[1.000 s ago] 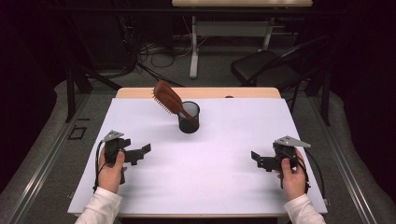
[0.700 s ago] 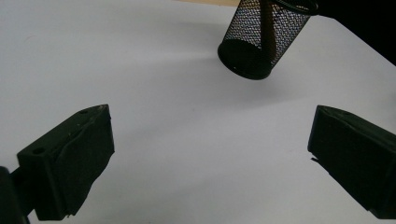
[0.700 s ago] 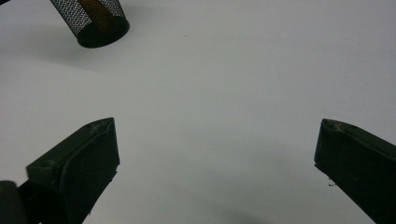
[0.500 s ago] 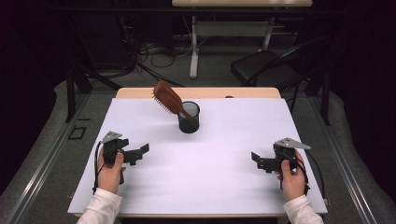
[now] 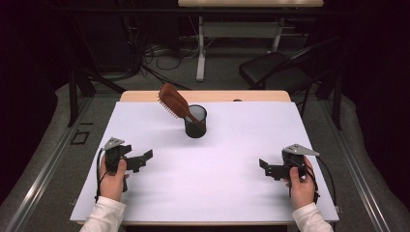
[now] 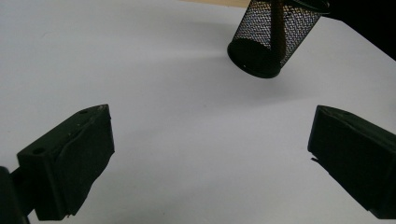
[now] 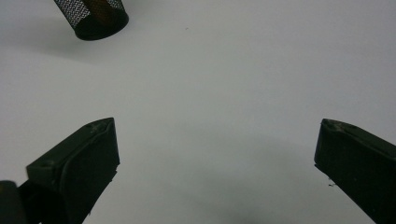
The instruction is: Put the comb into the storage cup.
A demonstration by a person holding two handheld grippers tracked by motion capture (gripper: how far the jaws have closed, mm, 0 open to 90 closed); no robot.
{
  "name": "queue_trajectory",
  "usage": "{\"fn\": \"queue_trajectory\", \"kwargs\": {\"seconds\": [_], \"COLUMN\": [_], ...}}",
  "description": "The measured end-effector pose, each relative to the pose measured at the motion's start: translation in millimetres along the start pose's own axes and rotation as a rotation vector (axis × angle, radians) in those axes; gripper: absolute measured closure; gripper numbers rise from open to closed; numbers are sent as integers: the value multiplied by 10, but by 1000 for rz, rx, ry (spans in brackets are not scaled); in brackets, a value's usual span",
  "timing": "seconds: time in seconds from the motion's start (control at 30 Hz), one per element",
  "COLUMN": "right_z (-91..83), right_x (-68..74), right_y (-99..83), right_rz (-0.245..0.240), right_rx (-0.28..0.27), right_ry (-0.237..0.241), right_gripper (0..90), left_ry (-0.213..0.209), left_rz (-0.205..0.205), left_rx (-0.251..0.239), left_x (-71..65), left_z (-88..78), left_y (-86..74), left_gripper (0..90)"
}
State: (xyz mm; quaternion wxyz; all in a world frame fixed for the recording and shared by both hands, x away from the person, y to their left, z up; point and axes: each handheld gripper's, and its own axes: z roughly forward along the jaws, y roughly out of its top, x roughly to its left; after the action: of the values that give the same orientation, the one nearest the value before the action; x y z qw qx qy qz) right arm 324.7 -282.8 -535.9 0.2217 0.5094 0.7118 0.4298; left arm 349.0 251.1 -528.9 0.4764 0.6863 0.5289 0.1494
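Left tongs (image 5: 143, 159), right tongs (image 5: 265, 166) agape, empty; hairbrush (image 5: 175, 102) in mesh cup (image 5: 196, 124).

A lab or recording studio: black curtains all round, loose cables (image 5: 159, 53) on the floor at 11 o'clock, a white-covered surface (image 5: 241, 145), a folding chair (image 5: 270, 70) at 1 o'clock.

No text, label, brand, number or sign could be read anywhere in the pictures.
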Motion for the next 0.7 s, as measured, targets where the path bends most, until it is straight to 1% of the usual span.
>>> {"fn": "queue_trajectory", "kwargs": {"seconds": [0.4, 0.7], "right_z": [6, 0], "right_x": [-17, -31], "right_y": [-31, -45], "right_rz": [0, 7], "right_rx": [9, 2], "right_ry": [-8, -11], "right_gripper": [0, 0], "left_ry": [11, 14], "left_rz": [-3, -2], "left_rx": [2, 0], "left_x": [27, 33], "left_z": [-10, -16], "left_y": [-45, -56], "left_gripper": [5, 5]}}
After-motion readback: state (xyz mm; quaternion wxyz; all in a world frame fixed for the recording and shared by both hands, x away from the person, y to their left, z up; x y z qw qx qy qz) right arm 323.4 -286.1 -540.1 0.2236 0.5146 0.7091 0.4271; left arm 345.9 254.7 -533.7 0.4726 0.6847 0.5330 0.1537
